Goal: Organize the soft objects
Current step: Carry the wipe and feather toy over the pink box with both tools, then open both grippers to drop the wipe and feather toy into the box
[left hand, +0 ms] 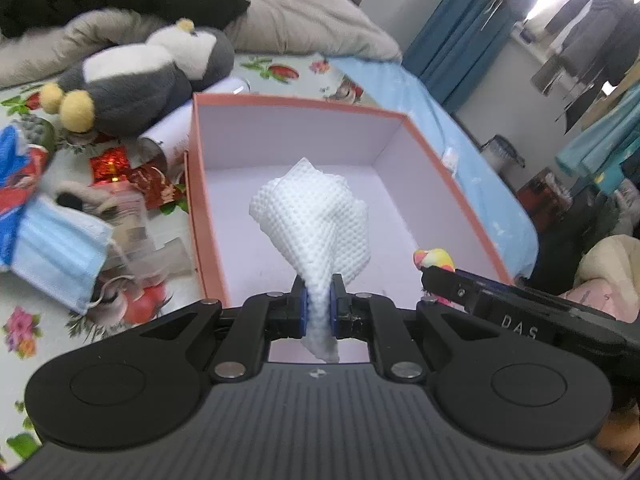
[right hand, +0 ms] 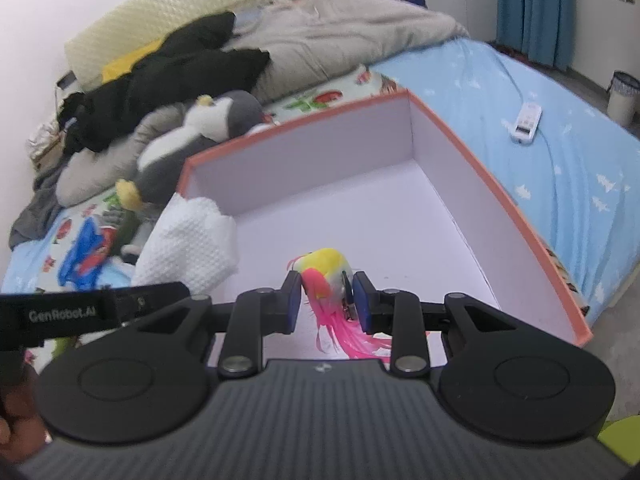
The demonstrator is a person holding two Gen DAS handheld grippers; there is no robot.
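My left gripper (left hand: 319, 300) is shut on a white dimpled cloth (left hand: 316, 220), which hangs over the inside of a coral box with a pale lilac lining (left hand: 448, 140). The same cloth (right hand: 188, 244) shows at the box's near left corner in the right wrist view. My right gripper (right hand: 327, 298) is shut on a small yellow and pink fluffy toy (right hand: 326, 270) with pink strands trailing below, held over the box's floor (right hand: 400, 224). The toy's tip (left hand: 434, 259) and the right gripper's finger (left hand: 480, 292) also appear in the left wrist view.
A grey and white plush penguin (left hand: 140, 80) lies on the bed left of the box. Blue face masks (left hand: 60, 248), paper rolls (left hand: 168, 140) and red wrappers (left hand: 112, 164) litter the floral sheet. Beige and black bedding (right hand: 248, 52) is piled behind. A white remote (right hand: 526, 122) rests on the blue sheet.
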